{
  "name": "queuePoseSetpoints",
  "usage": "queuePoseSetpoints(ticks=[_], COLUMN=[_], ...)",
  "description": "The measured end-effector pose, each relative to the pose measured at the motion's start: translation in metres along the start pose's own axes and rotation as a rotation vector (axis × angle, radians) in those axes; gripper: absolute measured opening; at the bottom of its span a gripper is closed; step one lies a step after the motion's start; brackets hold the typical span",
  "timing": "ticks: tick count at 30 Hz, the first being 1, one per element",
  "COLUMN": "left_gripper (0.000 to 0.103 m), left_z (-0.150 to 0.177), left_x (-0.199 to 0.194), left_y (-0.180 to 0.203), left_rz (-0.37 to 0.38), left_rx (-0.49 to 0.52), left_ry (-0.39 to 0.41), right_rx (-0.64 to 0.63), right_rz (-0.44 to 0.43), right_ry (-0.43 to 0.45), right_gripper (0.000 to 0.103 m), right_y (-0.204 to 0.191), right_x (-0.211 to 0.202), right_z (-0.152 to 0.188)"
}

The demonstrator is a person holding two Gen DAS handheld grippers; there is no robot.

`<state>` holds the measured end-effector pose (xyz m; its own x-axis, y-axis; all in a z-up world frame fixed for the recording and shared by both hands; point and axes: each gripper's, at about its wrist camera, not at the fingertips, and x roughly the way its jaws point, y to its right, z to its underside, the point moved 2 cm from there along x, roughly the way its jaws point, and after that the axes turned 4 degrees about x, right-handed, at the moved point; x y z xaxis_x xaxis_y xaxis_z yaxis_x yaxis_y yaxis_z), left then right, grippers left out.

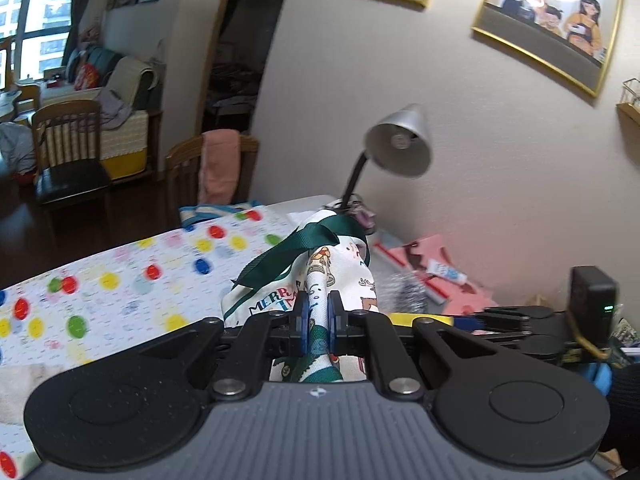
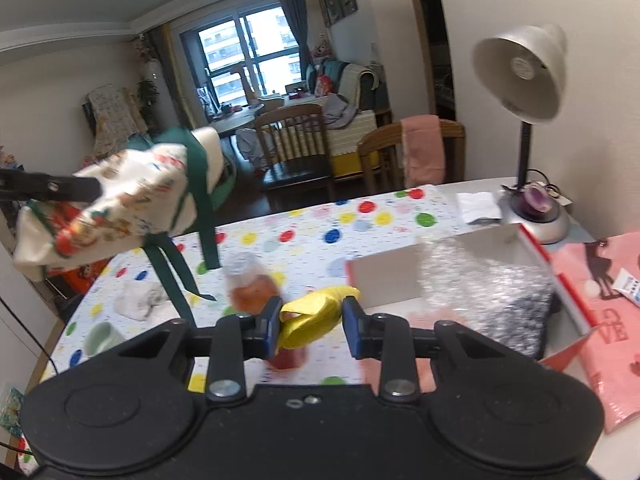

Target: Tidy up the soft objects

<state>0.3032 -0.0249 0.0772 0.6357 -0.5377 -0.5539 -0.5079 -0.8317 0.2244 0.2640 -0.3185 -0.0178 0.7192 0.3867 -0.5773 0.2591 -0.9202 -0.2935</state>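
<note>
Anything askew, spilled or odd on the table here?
Nothing spilled. The bottle of orange liquid stands upright on the dotted tablecloth. The box holds crumpled silvery wrap bulging above its rim, which looks untidy, not damaged.

A home, probably a dining-living room: wooden chairs [image 2: 294,148], sofa [image 2: 352,84], desk lamp [image 2: 524,76].

The cloth bag [image 1: 332,280] is white with small coloured cartoon prints, a reindeer among them, and dark green straps. The cloth on the bench [image 2: 360,220] is white with red, yellow, blue and green dots. The soft thing [image 2: 316,312] in the right tool [image 2: 310,320] is yellow; the pads of both tools are blue, their bodies black. The box [image 2: 400,276] is white inside with red edges, and the stuffing [image 2: 480,292] in it is silver-grey. The lamp [image 2: 524,76] has a silver shade. The towel [image 2: 422,148] on a chair is pink.
</note>
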Motion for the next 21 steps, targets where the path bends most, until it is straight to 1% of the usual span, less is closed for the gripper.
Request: queuePoseSetpoints(ticks=[6, 13, 17, 21], left_gripper=[0.009, 0.009, 0.009, 0.009], left_z=[-0.019, -0.054, -0.065, -0.064], left_x=[0.037, 0.075, 0.100, 0.136], left_y=[0.053, 0.107, 0.131, 0.141], left_rz=[0.047, 0.087, 0.086, 0.062], left_rx=[0.019, 0.044, 0.071, 0.078], left_ry=[0.007, 0.040, 0.045, 0.018], right_rx=[0.010, 0.019, 0.018, 0.024], right_rz=[0.039, 0.071, 0.086, 0.092], right_ry=[0.021, 0.034, 0.038, 0.037], right_gripper=[0.031, 0.031, 0.031, 0.031], right_y=[0.051, 0.105, 0.129, 0.150], right_x=[0.000, -0.003, 0.000, 0.010], right_z=[-0.008, -0.019, -0.024, -0.029])
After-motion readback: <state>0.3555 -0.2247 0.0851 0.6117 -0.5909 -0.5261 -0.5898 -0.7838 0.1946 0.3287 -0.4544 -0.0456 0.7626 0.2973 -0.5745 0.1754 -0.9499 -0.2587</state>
